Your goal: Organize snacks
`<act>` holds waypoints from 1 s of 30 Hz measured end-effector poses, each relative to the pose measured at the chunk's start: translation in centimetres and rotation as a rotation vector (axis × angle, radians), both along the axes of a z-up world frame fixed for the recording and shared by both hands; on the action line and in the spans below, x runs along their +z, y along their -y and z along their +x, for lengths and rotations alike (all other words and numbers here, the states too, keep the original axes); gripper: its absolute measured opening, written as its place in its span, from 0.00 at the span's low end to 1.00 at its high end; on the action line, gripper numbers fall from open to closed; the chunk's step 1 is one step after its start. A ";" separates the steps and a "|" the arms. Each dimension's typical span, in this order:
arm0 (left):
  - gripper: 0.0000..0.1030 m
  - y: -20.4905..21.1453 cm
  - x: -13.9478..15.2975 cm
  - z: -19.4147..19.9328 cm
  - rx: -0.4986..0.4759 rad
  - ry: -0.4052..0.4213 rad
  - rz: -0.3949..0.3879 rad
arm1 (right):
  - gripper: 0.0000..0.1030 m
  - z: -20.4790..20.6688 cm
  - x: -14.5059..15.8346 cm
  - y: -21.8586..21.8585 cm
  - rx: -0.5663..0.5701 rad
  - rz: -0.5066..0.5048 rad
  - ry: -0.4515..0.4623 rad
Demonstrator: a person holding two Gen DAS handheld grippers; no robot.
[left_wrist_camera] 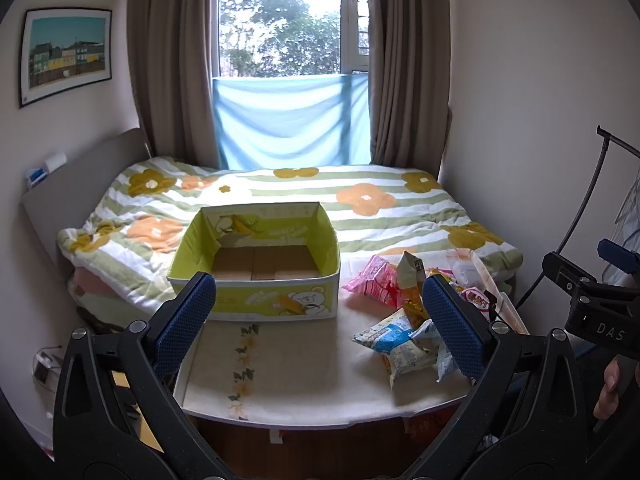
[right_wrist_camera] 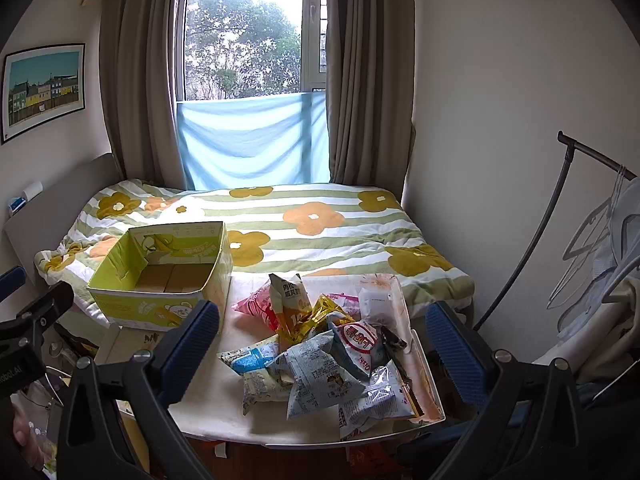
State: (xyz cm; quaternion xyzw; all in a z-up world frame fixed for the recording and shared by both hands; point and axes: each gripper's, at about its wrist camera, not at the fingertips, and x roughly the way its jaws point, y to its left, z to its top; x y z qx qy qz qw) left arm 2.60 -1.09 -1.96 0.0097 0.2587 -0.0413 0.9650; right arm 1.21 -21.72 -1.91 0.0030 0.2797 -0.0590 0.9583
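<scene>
An empty yellow-green cardboard box with a bear print stands at the back of a small white table, partly on the bed. It also shows in the right wrist view. A pile of several snack packets lies on the table's right side; it shows in the left wrist view too. My left gripper is open and empty, above the table's front, in front of the box. My right gripper is open and empty, hovering over the pile.
A bed with a flowered striped blanket lies behind the table under a curtained window. A clothes rack with hangers stands at the right. The grey headboard is at the left. The right gripper's body shows at the right edge.
</scene>
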 end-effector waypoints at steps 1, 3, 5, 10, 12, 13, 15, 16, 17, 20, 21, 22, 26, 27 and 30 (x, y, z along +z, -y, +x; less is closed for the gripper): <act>0.99 0.0 0.0 0.0 -0.001 0.000 0.000 | 1.00 0.0 0.0 0.0 0.000 0.000 0.000; 0.99 0.0 0.0 -0.1 0.000 0.001 0.001 | 1.00 0.0 0.0 0.1 0.000 0.001 0.000; 0.99 -0.1 0.0 0.0 0.000 0.000 0.000 | 1.00 0.0 0.0 0.0 0.000 0.002 0.000; 0.99 0.0 0.0 -0.1 0.000 0.003 0.001 | 1.00 0.0 0.0 0.0 0.004 0.002 0.000; 0.99 0.2 -0.1 -0.1 0.002 0.004 0.007 | 1.00 -0.1 0.0 -0.3 0.007 -0.004 0.003; 0.99 0.2 -0.1 -0.1 0.004 0.004 0.010 | 1.00 -0.2 -0.1 -0.3 0.007 -0.007 0.003; 0.99 0.2 -0.1 -0.3 0.004 0.004 0.008 | 1.00 -0.1 -0.2 -0.4 0.005 -0.014 0.001; 0.99 0.3 -0.1 -0.3 0.004 0.003 0.006 | 1.00 -0.1 -0.2 -0.3 0.003 -0.013 -0.001; 0.99 0.3 -0.1 -0.3 0.004 0.002 0.005 | 1.00 -0.1 -0.3 0.0 0.003 -0.009 -0.003; 0.99 0.4 0.0 -0.3 0.002 -0.002 0.003 | 1.00 0.0 -0.4 0.3 -0.003 -0.005 -0.010; 0.99 0.4 0.0 -0.3 0.001 -0.002 0.003 | 1.00 -0.1 -0.5 0.6 -0.004 -0.003 -0.012; 0.99 0.4 0.0 -0.3 0.001 -0.003 0.003 | 1.00 -0.1 -0.5 0.7 -0.004 -0.003 -0.014; 0.99 0.5 0.1 -0.3 -0.004 -0.004 -0.001 | 1.00 0.0 -0.5 0.7 -0.002 -0.006 -0.014; 0.99 0.5 0.1 -0.3 -0.004 -0.004 -0.001 | 1.00 -0.1 -0.5 0.7 -0.001 -0.007 -0.013; 0.99 0.6 0.2 -0.2 -0.008 -0.006 0.001 | 1.00 0.0 -0.6 0.7 0.002 -0.004 -0.012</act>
